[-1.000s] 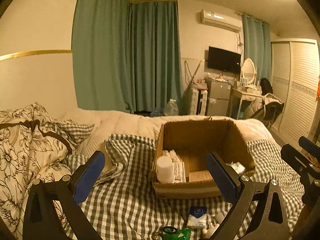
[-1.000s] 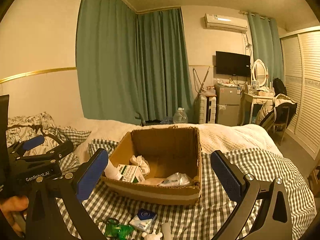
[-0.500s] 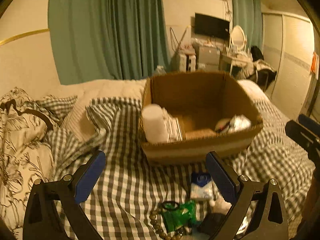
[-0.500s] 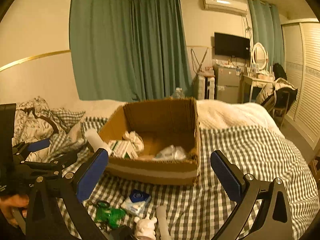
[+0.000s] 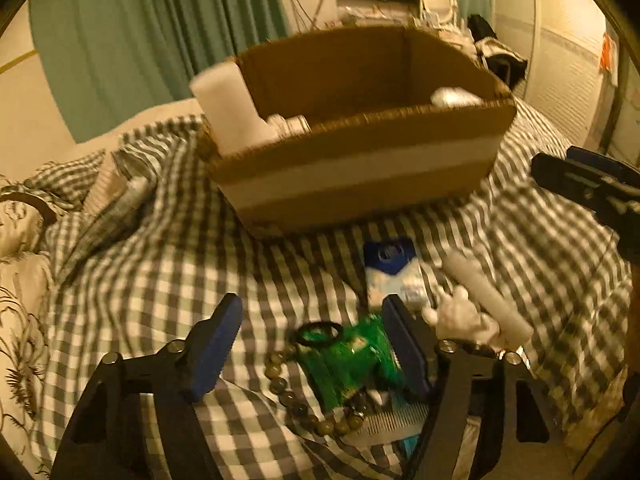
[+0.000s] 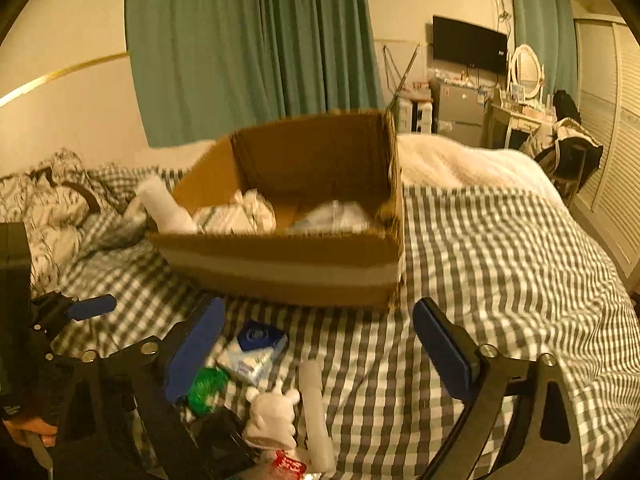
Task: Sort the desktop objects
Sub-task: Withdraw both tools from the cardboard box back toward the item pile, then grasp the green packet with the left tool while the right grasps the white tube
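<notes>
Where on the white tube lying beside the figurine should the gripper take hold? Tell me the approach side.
Grip the white tube mid-length from above, fingers across its narrow width. It lies flat on the checked blanket; the white figurine crowds its left, so favour the freer right side.

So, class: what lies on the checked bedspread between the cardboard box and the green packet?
In the left wrist view, the blue-and-white packet lies between the cardboard box and green packet.

No lettering is legible; the blue-and-white packet (image 5: 394, 270) carries only a blurred round emblem.
</notes>
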Action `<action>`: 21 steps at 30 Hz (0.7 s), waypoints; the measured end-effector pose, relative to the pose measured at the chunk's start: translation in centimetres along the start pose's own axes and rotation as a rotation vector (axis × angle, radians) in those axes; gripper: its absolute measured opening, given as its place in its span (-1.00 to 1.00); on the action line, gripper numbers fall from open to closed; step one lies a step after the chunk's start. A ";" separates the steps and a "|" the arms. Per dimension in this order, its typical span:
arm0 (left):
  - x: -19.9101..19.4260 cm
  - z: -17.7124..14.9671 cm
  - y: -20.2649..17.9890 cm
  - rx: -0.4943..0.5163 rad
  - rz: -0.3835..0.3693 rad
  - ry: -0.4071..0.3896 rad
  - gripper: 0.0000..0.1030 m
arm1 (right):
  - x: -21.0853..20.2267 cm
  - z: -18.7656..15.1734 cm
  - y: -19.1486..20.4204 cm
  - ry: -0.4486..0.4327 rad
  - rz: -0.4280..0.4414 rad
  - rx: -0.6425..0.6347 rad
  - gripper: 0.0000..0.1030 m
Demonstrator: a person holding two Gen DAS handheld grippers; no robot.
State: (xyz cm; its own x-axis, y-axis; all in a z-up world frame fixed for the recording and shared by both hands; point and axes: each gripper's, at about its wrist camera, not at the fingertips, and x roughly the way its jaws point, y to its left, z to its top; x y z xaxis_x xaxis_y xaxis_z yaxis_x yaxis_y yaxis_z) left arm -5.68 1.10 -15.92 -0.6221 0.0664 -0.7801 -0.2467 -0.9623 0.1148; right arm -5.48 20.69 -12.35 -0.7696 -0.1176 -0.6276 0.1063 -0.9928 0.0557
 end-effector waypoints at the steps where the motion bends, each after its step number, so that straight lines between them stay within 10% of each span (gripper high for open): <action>1: 0.2 -0.2 -0.1 0.003 -0.013 0.012 0.34 | 0.6 -0.5 -0.1 0.021 -0.009 -0.005 0.77; 21: 6.8 -2.9 -1.5 -0.002 -0.100 0.246 0.32 | 7.5 -5.4 0.1 0.334 -0.012 -0.041 0.42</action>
State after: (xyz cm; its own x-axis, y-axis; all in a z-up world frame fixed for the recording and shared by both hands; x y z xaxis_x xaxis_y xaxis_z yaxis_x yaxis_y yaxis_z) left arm -7.39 2.25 -23.21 -0.3955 0.0953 -0.9135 -0.2963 -0.9547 0.0287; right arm -7.85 19.86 -21.27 -0.5226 -0.0849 -0.8484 0.1294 -0.9914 0.0195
